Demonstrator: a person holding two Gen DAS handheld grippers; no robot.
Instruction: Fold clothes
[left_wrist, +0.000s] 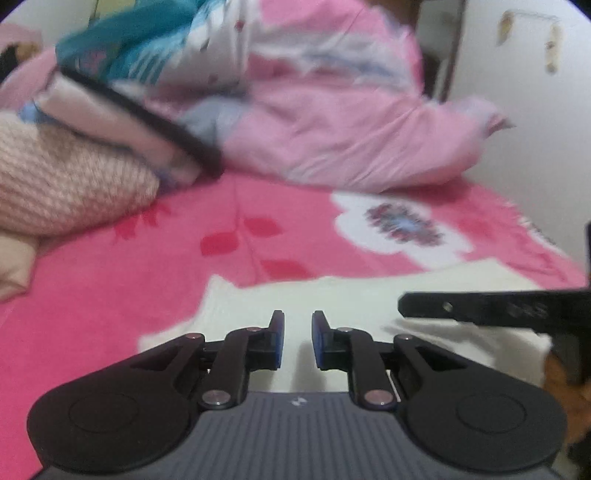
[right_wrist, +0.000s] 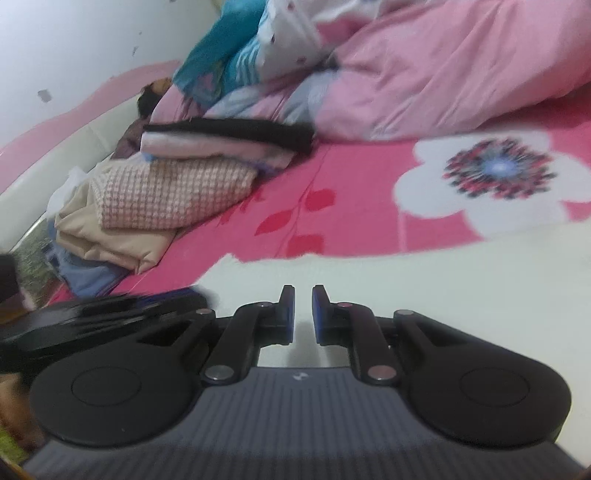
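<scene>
Both grippers hovered over a cream garment on the pink flowered bedspread.

Left gripper (left_wrist: 297, 339) and right gripper (right_wrist: 303, 314) each showed a narrow gap between blue pads, nothing caught inside. Under them the cream garment (right_wrist: 443, 280) lay flat on the bedspread (left_wrist: 110, 295). Farther back, at the left, sat a stack of folded clothes (right_wrist: 177, 192), with a crumpled pink quilt (left_wrist: 351, 129) beside it.

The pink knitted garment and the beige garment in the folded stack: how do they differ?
The pink knitted garment has a coarse, waffle-like knit; the beige garment under it looks smooth. The knitted one lies higher in the stack, the beige one lower, sticking out beyond it. Both are folded and lie on the pink flowered bedspread.
</scene>
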